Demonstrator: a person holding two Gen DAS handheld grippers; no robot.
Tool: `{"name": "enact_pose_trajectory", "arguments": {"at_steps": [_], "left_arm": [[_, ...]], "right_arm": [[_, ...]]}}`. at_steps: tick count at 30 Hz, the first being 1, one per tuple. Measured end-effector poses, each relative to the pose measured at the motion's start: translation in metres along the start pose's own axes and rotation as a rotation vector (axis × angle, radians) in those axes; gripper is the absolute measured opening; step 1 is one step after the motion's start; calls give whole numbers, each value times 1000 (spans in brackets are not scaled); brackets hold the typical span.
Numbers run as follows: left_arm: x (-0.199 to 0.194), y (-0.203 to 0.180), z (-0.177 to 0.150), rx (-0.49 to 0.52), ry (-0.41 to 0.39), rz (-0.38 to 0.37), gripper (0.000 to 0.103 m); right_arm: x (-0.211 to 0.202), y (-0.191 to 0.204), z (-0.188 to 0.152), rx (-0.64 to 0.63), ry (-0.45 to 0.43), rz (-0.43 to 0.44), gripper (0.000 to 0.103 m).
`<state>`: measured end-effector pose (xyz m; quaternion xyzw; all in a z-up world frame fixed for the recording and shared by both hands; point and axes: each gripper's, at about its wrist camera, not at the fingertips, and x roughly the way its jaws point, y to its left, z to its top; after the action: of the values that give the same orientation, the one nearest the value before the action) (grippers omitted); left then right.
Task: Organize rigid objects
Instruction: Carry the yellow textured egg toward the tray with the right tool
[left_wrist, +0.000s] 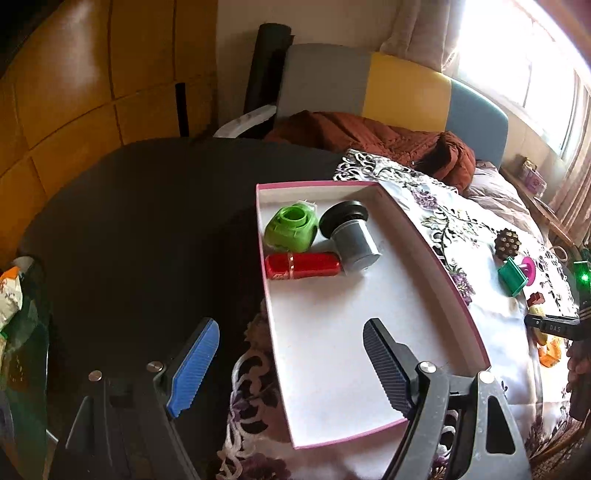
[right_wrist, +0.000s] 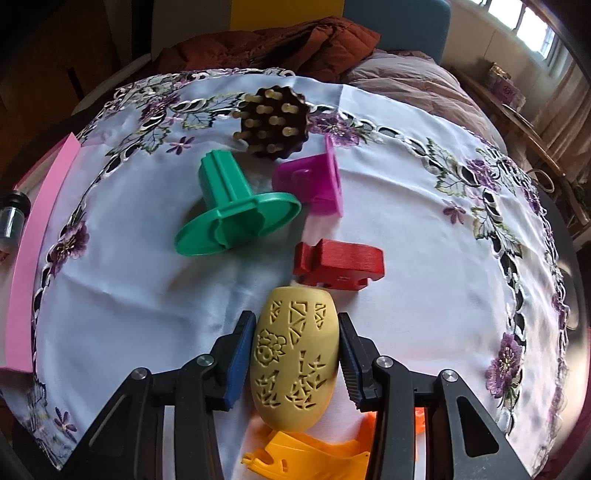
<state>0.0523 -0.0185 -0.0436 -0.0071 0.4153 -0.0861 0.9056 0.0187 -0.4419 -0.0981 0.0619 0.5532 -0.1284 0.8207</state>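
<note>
Three things already lay in the pink box; the left gripper hovered wide and empty. Rightward, the right gripper clamped the carved yellow egg, probably light, stiff and slippery, across its middle.

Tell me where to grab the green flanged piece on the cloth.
Grip the ribbed stem of the green flanged piece across its flat sides, coming from above. It lies tilted, its wide disc propped on the cloth, too broad to pinch, while the stem sticks up clear.
</note>
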Motion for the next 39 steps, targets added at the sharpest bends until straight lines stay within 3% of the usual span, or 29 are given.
{"name": "enact_pose_trajectory", "arguments": {"at_steps": [7,18,29,31,39], "left_arm": [[-1,10,-5,-25,9,-5,82],[1,27,-6,-103,21,-64,80],[-1,39,-8,-138,19,-82,80],[-1,42,-8,-152,14,-90,72],[1,46,-9,-153,27,-86,71]], "right_arm": [[-4,6,-1,-4,8,14,44],[-19,59,1,-105,-30,70,44],[-62,164,34,-199,-166,286,44],[-67,185,41,-221,-178,317,44],[-54,250,66,-280,-160,376,44]]}}
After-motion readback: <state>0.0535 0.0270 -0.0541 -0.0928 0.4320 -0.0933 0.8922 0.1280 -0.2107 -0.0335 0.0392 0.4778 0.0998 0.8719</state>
